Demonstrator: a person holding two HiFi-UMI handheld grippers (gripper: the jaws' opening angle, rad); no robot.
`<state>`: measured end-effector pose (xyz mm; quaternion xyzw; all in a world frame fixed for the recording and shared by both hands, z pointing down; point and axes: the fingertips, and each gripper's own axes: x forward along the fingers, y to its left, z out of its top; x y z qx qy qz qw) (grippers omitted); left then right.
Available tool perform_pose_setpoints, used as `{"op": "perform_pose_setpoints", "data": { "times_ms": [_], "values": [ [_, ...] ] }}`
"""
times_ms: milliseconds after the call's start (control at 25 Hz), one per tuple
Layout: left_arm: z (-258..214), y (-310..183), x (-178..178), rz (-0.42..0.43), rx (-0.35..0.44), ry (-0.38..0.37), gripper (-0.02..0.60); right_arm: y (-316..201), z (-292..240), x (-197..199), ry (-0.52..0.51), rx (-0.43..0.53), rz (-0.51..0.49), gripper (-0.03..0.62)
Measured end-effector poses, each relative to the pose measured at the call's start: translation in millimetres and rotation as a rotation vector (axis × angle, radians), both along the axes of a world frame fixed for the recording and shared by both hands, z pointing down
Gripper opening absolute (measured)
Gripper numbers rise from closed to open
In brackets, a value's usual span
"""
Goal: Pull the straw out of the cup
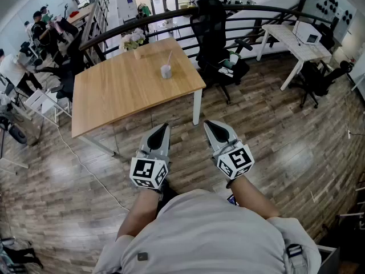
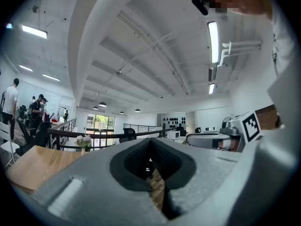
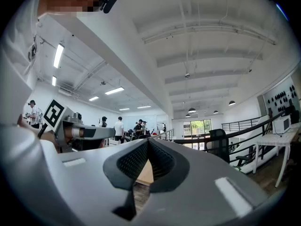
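Observation:
A small grey cup (image 1: 165, 71) with a straw (image 1: 169, 58) standing in it sits on the wooden table (image 1: 120, 90), toward its far right side. Both grippers are held close to the person's body, well short of the table and pointing level. My left gripper (image 1: 165, 126) is shut with nothing between its jaws; in the left gripper view its tips (image 2: 150, 142) meet. My right gripper (image 1: 207, 123) is shut and empty too, its tips (image 3: 147, 142) touching in the right gripper view. The cup does not show in either gripper view.
A vase of flowers (image 1: 134, 40) stands at the table's far edge. A black office chair (image 1: 214, 33) is right of the table, a white desk (image 1: 296, 41) further right. A curved black railing (image 1: 171, 16) runs behind. People sit and stand at the far left (image 1: 40, 30).

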<state>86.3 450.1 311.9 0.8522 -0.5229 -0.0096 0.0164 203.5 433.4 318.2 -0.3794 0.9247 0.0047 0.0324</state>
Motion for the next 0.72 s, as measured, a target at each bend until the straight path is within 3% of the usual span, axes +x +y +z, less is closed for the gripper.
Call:
{"op": "perform_pose_setpoints", "data": {
  "times_ms": [320, 720],
  "values": [
    [11.3, -12.2, -20.7, -0.010, -0.022, 0.001, 0.005, -13.6, 11.1, -21.8, 0.003, -0.022, -0.012, 0.009],
    [24.3, -52.1, -86.8, -0.019, -0.046, -0.005, 0.005, -57.8, 21.5, -88.0, -0.009, -0.050, -0.023, 0.009]
  ]
}}
